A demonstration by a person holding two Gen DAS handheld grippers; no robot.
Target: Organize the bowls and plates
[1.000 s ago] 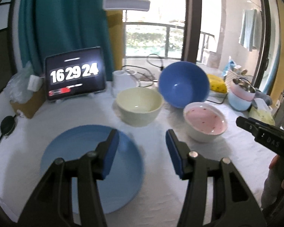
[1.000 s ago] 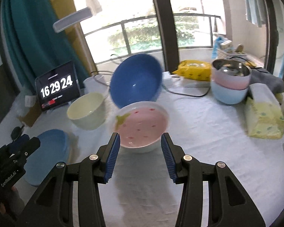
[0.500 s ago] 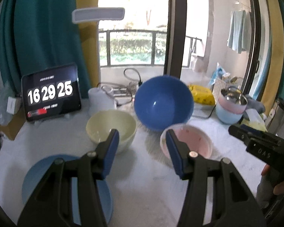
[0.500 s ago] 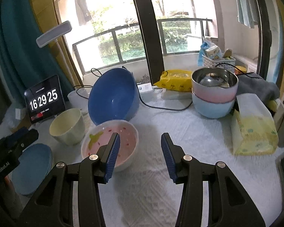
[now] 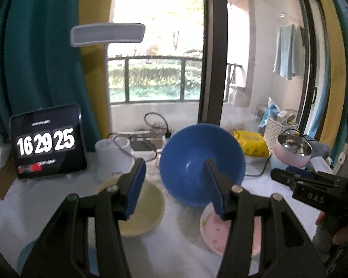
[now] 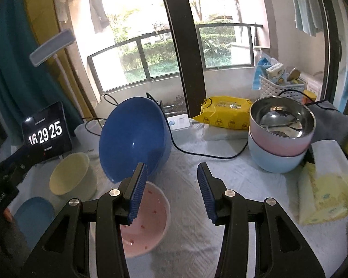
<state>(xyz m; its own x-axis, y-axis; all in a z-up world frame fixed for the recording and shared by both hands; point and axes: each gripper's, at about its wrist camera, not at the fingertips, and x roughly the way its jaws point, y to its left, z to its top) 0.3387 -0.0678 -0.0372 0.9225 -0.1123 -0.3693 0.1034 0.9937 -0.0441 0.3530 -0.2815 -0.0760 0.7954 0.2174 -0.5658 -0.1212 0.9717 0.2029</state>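
Bowls crowd the white-clothed worktop (image 6: 220,173), and the dark blue bowl (image 6: 132,136) serves as landmark: it stands tilted on its side, its hollow facing the cameras. Just left of it sits the cream bowl (image 6: 69,173), upright; in front of it, touching or nearly touching its lower rim, sits the pink speckled bowl (image 6: 148,217). Farther left and nearer than the cream bowl lies the light blue plate (image 6: 32,215). Well to the right of the blue bowl a steel-lined pink bowl is nested in a pale blue bowl (image 6: 280,139), with a yellow tissue pack (image 6: 324,190) beside them. Behind and left of the blue bowl stands a tablet clock (image 5: 47,141) reading 16 29 25. The left gripper (image 5: 174,185) hangs above the cream and pink bowls, jaws spread and holding nothing. The right gripper (image 6: 171,190) hovers in front of the blue bowl, above the pink bowl's right edge, jaws likewise spread and empty.
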